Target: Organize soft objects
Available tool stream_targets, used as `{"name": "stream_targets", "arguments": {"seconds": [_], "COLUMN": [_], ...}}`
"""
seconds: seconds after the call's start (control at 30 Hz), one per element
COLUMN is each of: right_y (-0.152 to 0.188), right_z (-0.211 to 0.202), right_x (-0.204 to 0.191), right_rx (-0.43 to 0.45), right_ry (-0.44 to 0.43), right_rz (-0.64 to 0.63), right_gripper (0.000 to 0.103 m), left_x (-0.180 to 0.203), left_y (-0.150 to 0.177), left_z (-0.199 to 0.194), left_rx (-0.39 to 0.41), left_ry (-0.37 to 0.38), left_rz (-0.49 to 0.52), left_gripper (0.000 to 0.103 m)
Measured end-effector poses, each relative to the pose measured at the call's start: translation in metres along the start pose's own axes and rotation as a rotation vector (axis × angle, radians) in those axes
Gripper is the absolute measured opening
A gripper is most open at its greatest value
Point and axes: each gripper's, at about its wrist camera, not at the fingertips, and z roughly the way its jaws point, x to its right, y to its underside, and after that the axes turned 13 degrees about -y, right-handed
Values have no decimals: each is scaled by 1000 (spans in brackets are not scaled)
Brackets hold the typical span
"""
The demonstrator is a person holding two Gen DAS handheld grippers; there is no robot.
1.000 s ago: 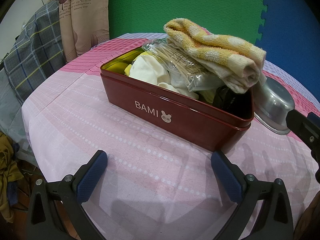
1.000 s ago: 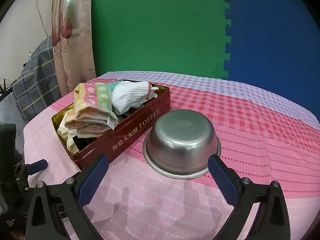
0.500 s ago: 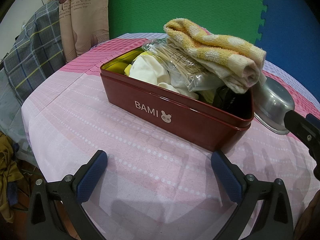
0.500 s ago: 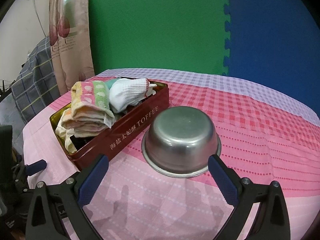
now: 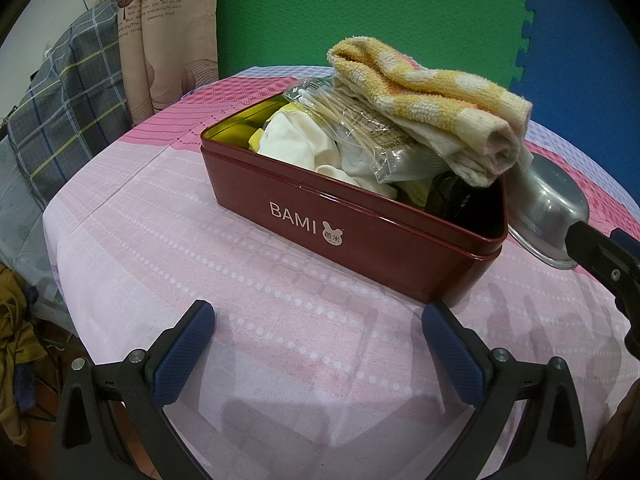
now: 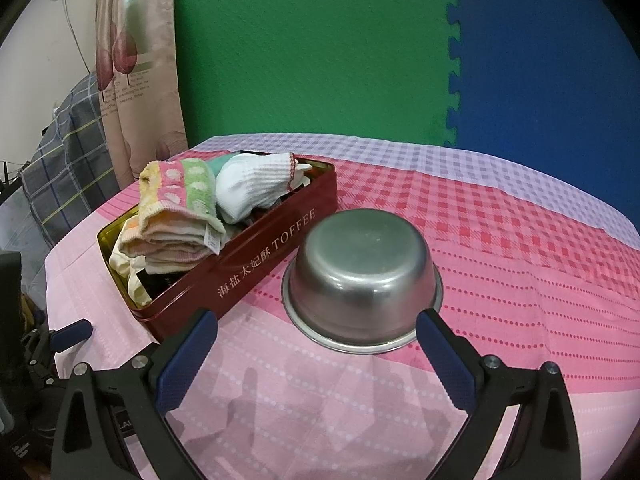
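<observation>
— What's on the surface right now?

— A dark red tin with "BAMI" printed on one long side and "TOFFEE" on the other. It sits on the pink checked cloth, and it's stuffed: a folded yellow-and-orange towel lies on top at one end and rises well above the rim. From the right wrist view the same towel shows green and pink dotted bands too.

— What else is in there?

— A clear plastic packet of thin wooden sticks is tucked under the towel, with cream-white soft pieces beside it. Toward the far end there's a white ribbed sock. Something black lies low in the tin, but I can't tell what it is.

— And the metal thing?

— A steel bowl, upside down, just beside the tin's "TOFFEE" side. Whether they touch, I can't say.

— The grippers?

— The left gripper hangs in front of the "BAMI" side, its blue-padded fingers spread wide with nothing between them. The right gripper is spread just as wide and empty, with the bowl framed between its fingers, close to their tips.

— Anything around the surface?

— A green and blue foam mat wall behind, a patterned curtain, and plaid cloth off to the left.
</observation>
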Motion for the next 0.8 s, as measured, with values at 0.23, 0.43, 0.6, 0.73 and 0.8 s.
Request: {"name": "stream_targets", "arguments": {"seconds": [0.23,0.43,0.6,0.73,0.8], "right_y": [0,1,1,2,2], "right_z": [0,1,2,3,3], "right_x": [0,1,1,1,1], "right_rx": [-1,-6,-9,-13,-15], "right_ry": [-1,-1,-2,-1,-2], "right_rz": [1,1,2,3,4], "right_gripper": [102,102,102,102,102], "left_x": [0,0,0,0,0], "left_y": [0,0,0,0,0], "left_z": [0,0,0,0,0], "left_rx": [0,0,1,1,1], "left_ry": [0,0,0,0,0], "left_rz": [0,0,0,0,0], "left_gripper": [103,103,103,103,103]}}
